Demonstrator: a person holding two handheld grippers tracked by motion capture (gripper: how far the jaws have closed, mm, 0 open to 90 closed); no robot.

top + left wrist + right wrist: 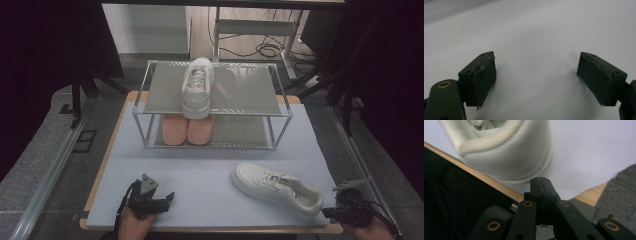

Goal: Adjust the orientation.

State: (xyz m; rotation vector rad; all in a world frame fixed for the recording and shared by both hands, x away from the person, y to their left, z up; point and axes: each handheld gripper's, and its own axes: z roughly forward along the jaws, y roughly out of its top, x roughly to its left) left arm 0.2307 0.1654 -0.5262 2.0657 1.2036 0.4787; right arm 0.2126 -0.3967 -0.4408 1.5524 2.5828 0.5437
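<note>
At the lower right of the high view, the white shoe (278,190) lies on the table (200,170), its heel near the right gripper (336,212), whose fingers are closed on nothing. The left gripper (536,75) is wide open and empty. The heel could probably be pushed off the edge if approached with closed fingers.

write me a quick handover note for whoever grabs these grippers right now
Left gripper: open, nothing between its fingers, resting at the near left of the table.
Right gripper: shut, holding nothing, at the near right corner just behind the heel of the loose white shoe.
Rack: one white shoe on the top shelf, a pink pair on the lower shelf.
Done: one white shoe shelved.
Left: probably open the right gripper, grasp the loose shoe, set it beside its mate on top.
</note>
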